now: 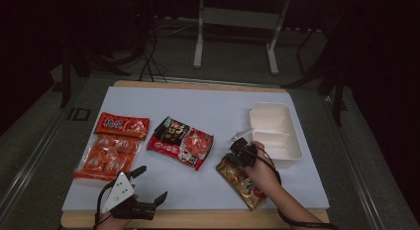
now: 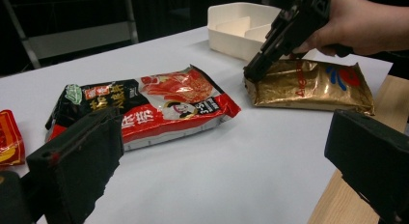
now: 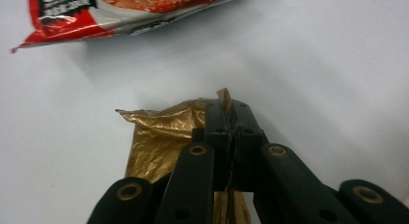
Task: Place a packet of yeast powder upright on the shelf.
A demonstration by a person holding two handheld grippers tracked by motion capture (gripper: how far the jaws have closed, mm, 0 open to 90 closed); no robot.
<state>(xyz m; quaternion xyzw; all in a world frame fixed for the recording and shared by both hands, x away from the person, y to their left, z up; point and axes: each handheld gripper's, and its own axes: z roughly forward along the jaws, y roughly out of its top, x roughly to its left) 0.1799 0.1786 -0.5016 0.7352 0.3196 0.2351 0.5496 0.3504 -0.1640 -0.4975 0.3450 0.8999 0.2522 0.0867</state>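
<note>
Right gripper view has the right claw (image 3: 230, 119) pinched tight on a crumpled top corner of the gold packet (image 3: 159, 137), foil poking out past the tips. That packet lies flat on the desk (image 1: 223, 106), most of it trailing back under the holding hand. A corner bite like this may slip or tear, so lift slowly and let the packet hang. The white divided tray (image 1: 292, 145) sits just beyond the claw. The left claw (image 1: 147, 185) rests open, well apart.

The gold packet's (image 3: 159, 137) near end lay hidden behind the right gripper (image 3: 230, 119); the noodle bag (image 3: 120, 11) was cut off at the top edge.
</note>
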